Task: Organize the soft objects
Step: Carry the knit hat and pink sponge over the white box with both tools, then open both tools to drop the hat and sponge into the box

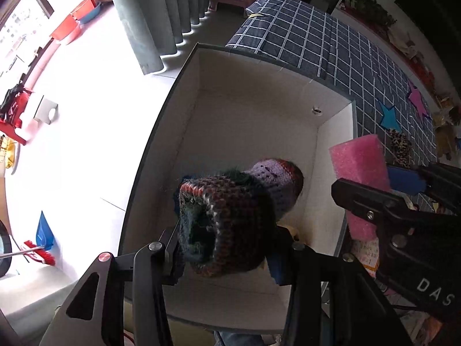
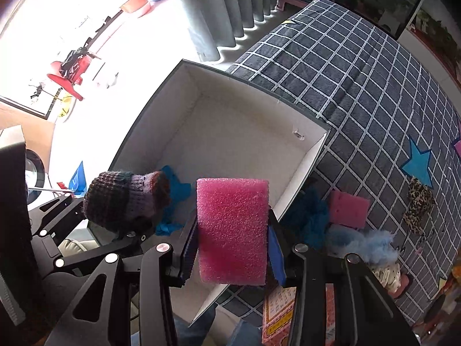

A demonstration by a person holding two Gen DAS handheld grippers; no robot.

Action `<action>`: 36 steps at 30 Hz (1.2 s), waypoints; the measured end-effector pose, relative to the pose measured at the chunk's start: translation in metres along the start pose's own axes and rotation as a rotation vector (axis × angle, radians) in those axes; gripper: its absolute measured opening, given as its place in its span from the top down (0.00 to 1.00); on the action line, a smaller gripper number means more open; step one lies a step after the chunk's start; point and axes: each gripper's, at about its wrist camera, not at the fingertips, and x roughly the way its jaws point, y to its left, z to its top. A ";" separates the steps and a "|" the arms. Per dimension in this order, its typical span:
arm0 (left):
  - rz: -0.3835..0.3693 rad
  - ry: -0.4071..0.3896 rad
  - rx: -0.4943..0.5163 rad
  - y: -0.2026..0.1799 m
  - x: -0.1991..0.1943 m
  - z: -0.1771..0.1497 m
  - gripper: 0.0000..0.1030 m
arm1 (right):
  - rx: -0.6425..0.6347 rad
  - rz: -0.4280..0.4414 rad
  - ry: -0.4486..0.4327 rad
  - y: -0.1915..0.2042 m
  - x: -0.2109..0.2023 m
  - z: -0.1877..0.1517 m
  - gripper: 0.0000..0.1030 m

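Hanging over box point(image 1: 161, 132) rim, sponge point(image 2: 232, 230) clamped.

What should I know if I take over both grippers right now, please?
Left gripper: shut on a knit hat, held over the box.
Right gripper: shut on a pink sponge, at the box's right wall, partly over the inside.
Box: white inside, with something blue lying under the hat; the rest of the floor that shows is bare.
Done: both items picked up and brought to the box.
Left: release the hat and the sponge into the box, then collect what lies on the checked cloth: another pink sponge, teal yarn, blue fluff, a leopard-print piece.
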 end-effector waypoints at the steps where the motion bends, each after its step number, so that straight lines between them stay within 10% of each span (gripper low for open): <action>1: 0.002 0.001 0.001 -0.001 0.001 0.001 0.53 | -0.001 0.000 0.000 0.000 0.000 0.001 0.57; 36: 0.041 0.024 0.012 0.002 0.012 0.000 0.41 | -0.026 0.015 0.039 0.012 0.016 0.008 0.57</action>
